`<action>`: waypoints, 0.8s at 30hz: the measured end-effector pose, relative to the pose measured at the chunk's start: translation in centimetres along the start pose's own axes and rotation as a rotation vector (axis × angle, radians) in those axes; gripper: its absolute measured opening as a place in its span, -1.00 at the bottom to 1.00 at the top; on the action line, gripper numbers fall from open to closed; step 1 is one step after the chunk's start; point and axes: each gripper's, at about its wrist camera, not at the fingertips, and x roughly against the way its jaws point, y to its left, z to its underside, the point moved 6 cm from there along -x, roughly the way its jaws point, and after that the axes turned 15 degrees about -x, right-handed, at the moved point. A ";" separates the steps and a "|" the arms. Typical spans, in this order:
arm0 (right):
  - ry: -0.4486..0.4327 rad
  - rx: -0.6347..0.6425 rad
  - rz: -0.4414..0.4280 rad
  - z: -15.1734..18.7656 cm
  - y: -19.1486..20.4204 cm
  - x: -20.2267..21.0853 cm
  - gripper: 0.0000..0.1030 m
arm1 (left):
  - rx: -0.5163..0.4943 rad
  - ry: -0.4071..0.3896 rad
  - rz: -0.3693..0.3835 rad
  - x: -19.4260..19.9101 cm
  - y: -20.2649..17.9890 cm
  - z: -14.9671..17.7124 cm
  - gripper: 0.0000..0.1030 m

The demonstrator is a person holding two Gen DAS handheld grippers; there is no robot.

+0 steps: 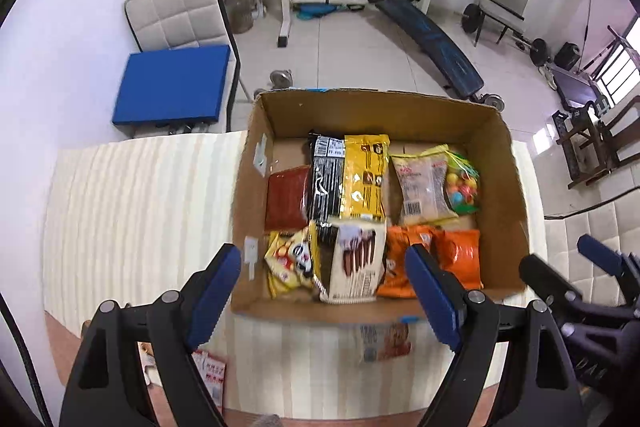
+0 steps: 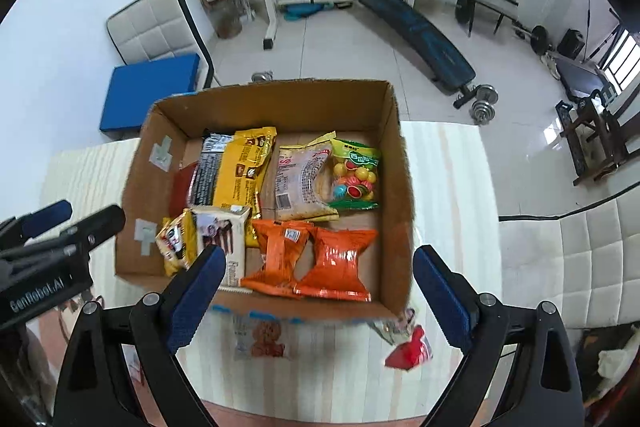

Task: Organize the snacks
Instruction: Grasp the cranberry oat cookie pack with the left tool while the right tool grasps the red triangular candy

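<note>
An open cardboard box (image 1: 500,163) (image 2: 400,187) stands on the striped table. It holds several snacks: a yellow pack (image 1: 366,175) (image 2: 244,167), a black pack (image 1: 326,179), a red pack (image 1: 286,201), a white pack (image 1: 424,187) (image 2: 300,179), a candy bag (image 1: 464,187) (image 2: 354,175), two orange packs (image 1: 460,255) (image 2: 340,263) and a white chocolate-stick box (image 1: 356,259) (image 2: 224,235). My left gripper (image 1: 324,295) is open and empty over the box's near edge. My right gripper (image 2: 316,295) is open and empty over the near wall.
On the table before the box lie a clear cookie packet (image 1: 384,341) (image 2: 262,339), a red wrapped snack (image 2: 410,351) and a small printed packet (image 1: 210,375). Behind the table are a blue mat (image 1: 172,87), a weight bench (image 1: 432,43) and a barbell rack.
</note>
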 end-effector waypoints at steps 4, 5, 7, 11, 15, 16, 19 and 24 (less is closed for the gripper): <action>-0.014 -0.016 -0.060 1.7 -0.5 2.5 0.88 | -0.003 -0.015 0.009 1.9 -1.1 1.5 0.63; 0.000 -0.030 -0.095 2.2 -0.6 2.8 0.88 | 0.007 -0.025 0.024 2.4 -1.3 1.8 0.63; 0.035 -0.059 -0.145 3.0 -1.2 2.9 0.88 | 0.019 -0.032 0.034 2.8 -1.8 2.3 0.63; 0.053 -0.099 -0.172 3.9 -3.5 2.7 0.88 | 0.035 -0.039 0.013 2.8 -2.5 3.9 0.63; 0.097 -0.185 -0.157 5.3 -7.6 1.4 0.88 | 0.060 0.037 0.013 0.1 -3.9 6.5 0.63; 0.120 -0.215 -0.151 5.9 -9.1 0.7 0.88 | 0.061 0.055 0.020 -0.7 -4.3 7.1 0.63; 0.193 -0.274 -0.114 7.3 -12.6 -2.3 0.88 | 0.049 0.132 0.031 -3.8 -5.9 9.0 0.63; 0.293 -0.412 -0.053 9.4 -17.4 -8.0 0.86 | 0.074 0.270 0.100 -9.7 -8.3 11.5 0.63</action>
